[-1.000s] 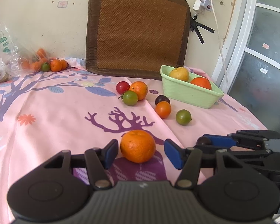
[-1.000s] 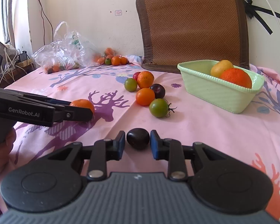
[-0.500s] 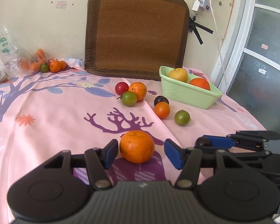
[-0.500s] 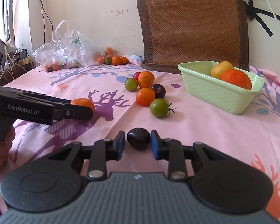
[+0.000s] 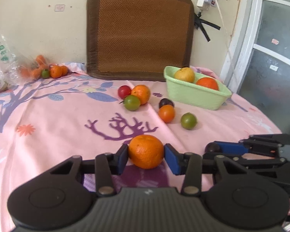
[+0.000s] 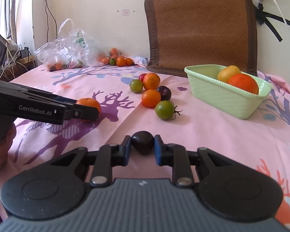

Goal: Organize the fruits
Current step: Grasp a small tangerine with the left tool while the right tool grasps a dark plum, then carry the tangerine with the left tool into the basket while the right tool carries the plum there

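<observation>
Left tool (image 5: 146, 155): pads pressed on a round orange mandarin (image 5: 146, 151).
Right tool (image 6: 142, 147): clamped around a dark purple plum-like fruit (image 6: 142, 142).

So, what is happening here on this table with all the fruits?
A person holds a claw in each hand and sorts fruit on the pink tablecloth. The left claw is shut on a mandarin, and the right claw grips a dark plum; both fruits are low over the cloth. The green basket already contains an orange and a yellow fruit. Several tomatoes and oranges lie loose beside it.
</observation>
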Available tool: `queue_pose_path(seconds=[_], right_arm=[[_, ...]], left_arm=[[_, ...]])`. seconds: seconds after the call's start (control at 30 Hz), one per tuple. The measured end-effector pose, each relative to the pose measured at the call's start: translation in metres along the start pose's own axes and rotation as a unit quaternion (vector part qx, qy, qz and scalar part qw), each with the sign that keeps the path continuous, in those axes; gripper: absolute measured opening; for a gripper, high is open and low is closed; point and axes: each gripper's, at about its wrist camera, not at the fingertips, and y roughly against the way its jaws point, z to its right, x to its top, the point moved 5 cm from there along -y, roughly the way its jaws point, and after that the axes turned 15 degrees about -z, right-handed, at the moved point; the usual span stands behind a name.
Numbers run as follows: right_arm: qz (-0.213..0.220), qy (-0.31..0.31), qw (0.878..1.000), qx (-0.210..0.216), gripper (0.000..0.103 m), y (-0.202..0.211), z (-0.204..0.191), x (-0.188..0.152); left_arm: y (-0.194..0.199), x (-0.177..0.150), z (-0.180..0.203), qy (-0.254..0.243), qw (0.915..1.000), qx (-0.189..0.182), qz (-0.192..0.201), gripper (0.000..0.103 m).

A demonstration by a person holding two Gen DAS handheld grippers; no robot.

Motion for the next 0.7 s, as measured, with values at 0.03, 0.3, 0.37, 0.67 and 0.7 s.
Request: queue_pose_path(seconds=[0.03, 0.3, 0.37, 0.67, 0.7], right_arm=[[0.005, -0.006, 1.000, 0.002, 0.027, 0.001, 0.003, 0.001], [0.085, -0.043, 0.993, -0.067, 0.028, 0.015, 0.056, 0.042], [0.100, -0.050, 0.990, -0.091, 0.028, 0.013, 0.073, 0.053], [0.095, -0.054, 0.985, -0.135, 0.030, -0.024, 0.110, 0.078], [0.101, -0.052, 0.984, -0.135, 0.030, -0.025, 0.109, 0.078]], left_arm=[[0.000, 0.005, 0.004, -0.006, 1.0000, -0.007, 0.002, 0.041], [-0.017, 0.088, 0.049, -0.068, 0.9966, -0.036, 0.029, 0.041], [-0.032, 0.113, 0.059, -0.073, 0.9959, -0.045, 0.030, 0.041], [-0.108, 0.172, 0.068, -0.046, 0.9970, -0.061, -0.016, 0.041], [-0.113, 0.171, 0.067, -0.043, 0.9971, -0.059, -0.022, 0.042]])
